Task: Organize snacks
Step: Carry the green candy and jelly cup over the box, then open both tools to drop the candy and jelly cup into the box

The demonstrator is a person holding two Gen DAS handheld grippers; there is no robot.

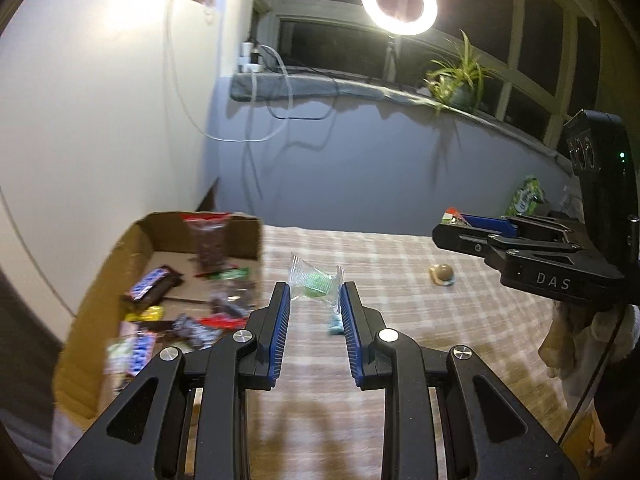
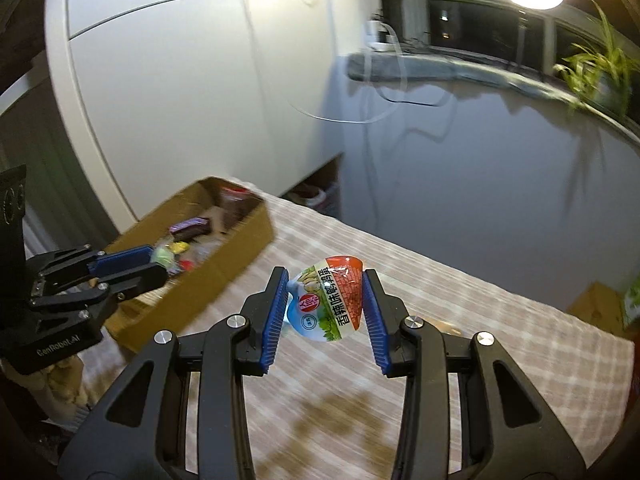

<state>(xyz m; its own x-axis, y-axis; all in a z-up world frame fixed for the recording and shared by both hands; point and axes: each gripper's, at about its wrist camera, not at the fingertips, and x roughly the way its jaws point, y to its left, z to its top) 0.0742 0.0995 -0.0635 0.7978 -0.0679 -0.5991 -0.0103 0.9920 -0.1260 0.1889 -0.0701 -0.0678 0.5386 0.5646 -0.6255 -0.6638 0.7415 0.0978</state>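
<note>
While a ring light (image 1: 399, 1) glowed above the dark windows, the left gripper (image 1: 315, 303) pinched a clear-wrapped green candy (image 1: 317, 281) over the checked tablecloth (image 1: 420, 344), beside a cardboard box (image 1: 104, 280) of snack bars. The right gripper (image 2: 325, 307) was clamped on a printed snack packet (image 2: 326, 300). A potted plant (image 1: 460, 76) stood on the grey sill
</note>
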